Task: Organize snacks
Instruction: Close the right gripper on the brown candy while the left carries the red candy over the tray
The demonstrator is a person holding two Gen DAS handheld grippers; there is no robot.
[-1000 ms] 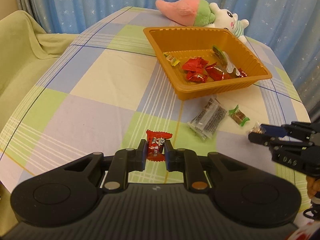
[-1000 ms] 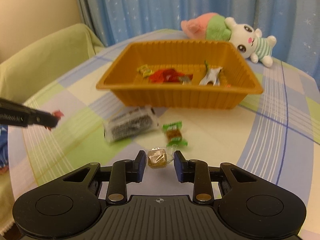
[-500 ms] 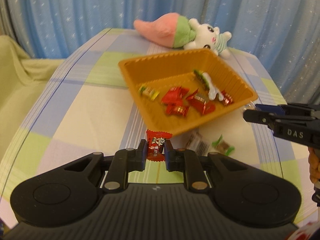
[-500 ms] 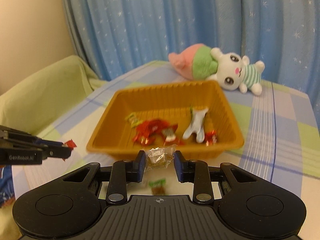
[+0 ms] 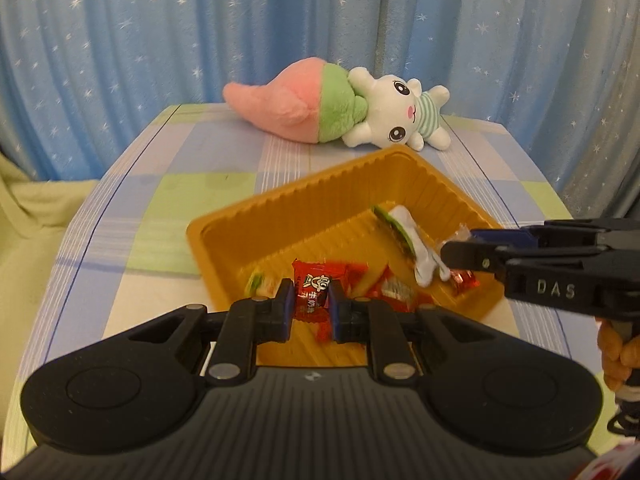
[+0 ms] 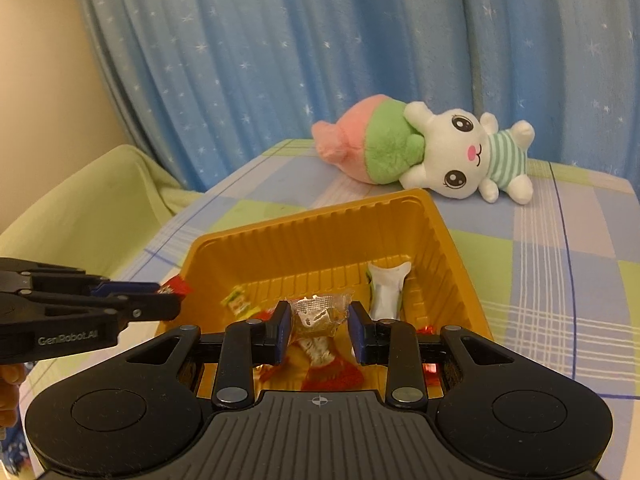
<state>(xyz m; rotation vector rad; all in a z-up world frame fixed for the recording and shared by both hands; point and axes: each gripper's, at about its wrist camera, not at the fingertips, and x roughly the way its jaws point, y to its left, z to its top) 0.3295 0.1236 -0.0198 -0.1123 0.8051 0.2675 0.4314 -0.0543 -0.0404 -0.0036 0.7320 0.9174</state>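
Blue star-printed curtains [image 5: 160, 60] hung behind a counter [image 5: 192, 184] covered in a pastel checked cloth. The left hand-held gripper [image 5: 311, 304] was clamped tight on a red candy [image 5: 314, 294], its jaws nearly together, and hung over the near corner of the orange tray [image 5: 280, 216]. The right hand-held gripper [image 6: 318, 322] stood a little wider, its pads pressing a clear-wrapped brown candy [image 6: 318, 314], also above the tray. In the left wrist view it entered from 3 o'clock; in the right wrist view the left one entered from 9 o'clock with the red candy at its tip.

Below them the tray held more sweets: red wrappers [image 5: 390, 288], a yellow-green one [image 6: 237, 300] toward 10 o'clock in the right view, and a silver-white sachet [image 6: 386, 284] at 1 o'clock. Past the tray, at 12 o'clock, a plush bunny [image 5: 400, 114] lay on its side against a pink and green plush [image 5: 288, 104]. A pale green cover [image 6: 80, 216] sat off the counter's left edge.
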